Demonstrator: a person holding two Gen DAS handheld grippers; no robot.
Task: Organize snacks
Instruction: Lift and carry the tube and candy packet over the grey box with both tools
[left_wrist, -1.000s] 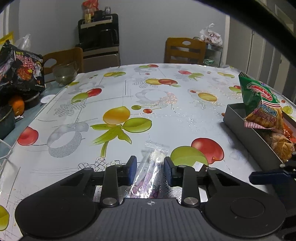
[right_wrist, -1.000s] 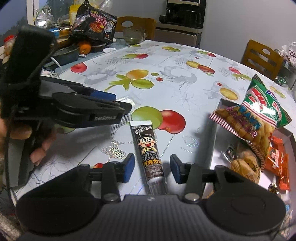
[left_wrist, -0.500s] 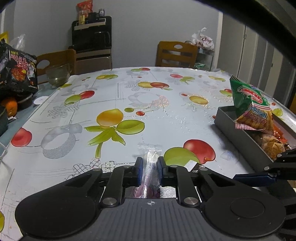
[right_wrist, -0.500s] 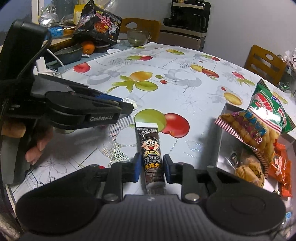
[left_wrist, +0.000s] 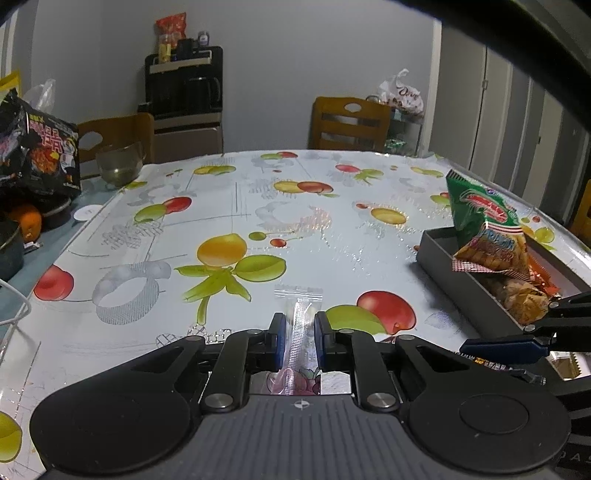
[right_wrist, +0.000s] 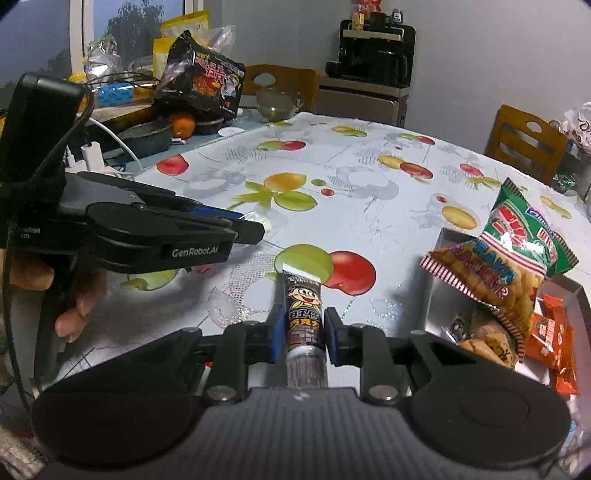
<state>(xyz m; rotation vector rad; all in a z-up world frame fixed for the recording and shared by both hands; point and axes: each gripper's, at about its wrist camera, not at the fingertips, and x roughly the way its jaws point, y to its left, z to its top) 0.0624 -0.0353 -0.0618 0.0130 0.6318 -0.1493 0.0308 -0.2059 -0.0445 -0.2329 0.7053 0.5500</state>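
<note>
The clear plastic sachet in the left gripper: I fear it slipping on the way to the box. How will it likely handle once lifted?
The clear plastic sachet looks thin and creased, so it will probably flop beyond the left gripper. Its glossy film may slip. It seems light.

Two grippers (left_wrist: 299, 334) (right_wrist: 304, 332) in view, and each has one snack between its pads: one clear sachet (left_wrist: 298, 314) on the left, one brown tube (right_wrist: 303, 314) on the right. One grey tray (left_wrist: 465, 280) sits on one table (left_wrist: 258, 221), with one green cracker bag (right_wrist: 517, 251) and at least two orange packets (right_wrist: 550, 332) in it. Further back: two chairs (left_wrist: 349, 123) (left_wrist: 118, 134), one glass bowl (left_wrist: 119, 164), one black noodle pack (right_wrist: 201, 83), one orange (right_wrist: 183, 123).
</note>
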